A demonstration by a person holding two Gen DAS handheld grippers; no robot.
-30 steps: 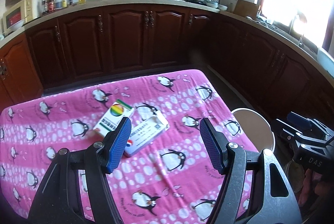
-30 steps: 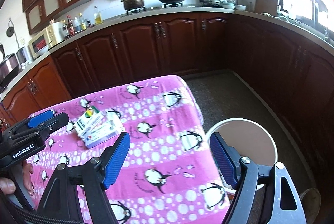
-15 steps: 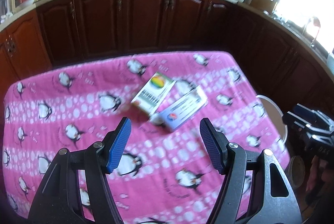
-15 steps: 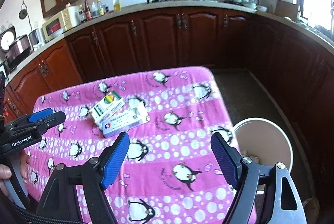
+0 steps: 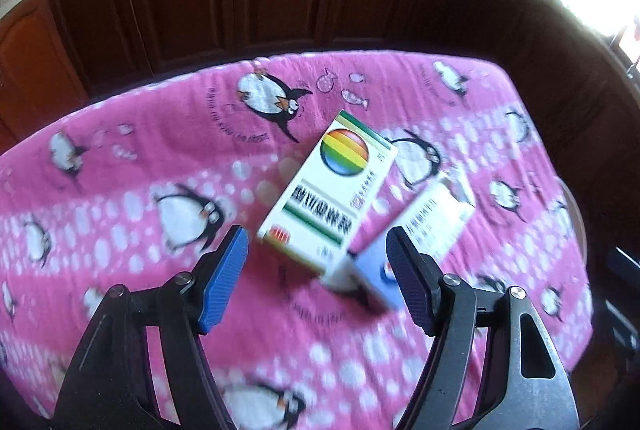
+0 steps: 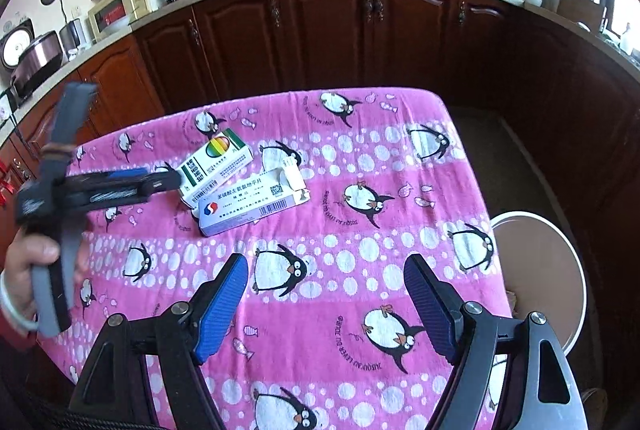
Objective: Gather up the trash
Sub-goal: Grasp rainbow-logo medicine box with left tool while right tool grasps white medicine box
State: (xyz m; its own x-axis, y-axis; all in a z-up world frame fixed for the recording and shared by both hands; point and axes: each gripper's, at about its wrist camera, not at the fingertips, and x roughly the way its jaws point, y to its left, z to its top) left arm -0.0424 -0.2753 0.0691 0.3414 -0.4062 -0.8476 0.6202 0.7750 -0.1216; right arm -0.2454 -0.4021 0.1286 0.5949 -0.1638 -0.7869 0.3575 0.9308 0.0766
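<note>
Two small cartons lie together on the pink penguin tablecloth [image 6: 360, 230]. One is a white carton with a rainbow ball [image 5: 332, 189], also in the right wrist view [image 6: 218, 163]. The other is a white and blue carton with an open flap [image 5: 424, 226], also in the right wrist view [image 6: 248, 205]. My left gripper [image 5: 316, 274] is open, close above both cartons; it also shows from the side in the right wrist view [image 6: 160, 181], touching the rainbow carton's left end. My right gripper [image 6: 326, 304] is open and empty over the tablecloth, nearer me than the cartons.
A round white bin [image 6: 540, 270] stands on the floor by the table's right edge. Dark wooden cabinets [image 6: 320, 29] wrap the back and right, with a stove, pots and bottles on the counter.
My left gripper has moved forward and down to the cartons, which now fill its view. My right gripper has shifted slightly toward the table.
</note>
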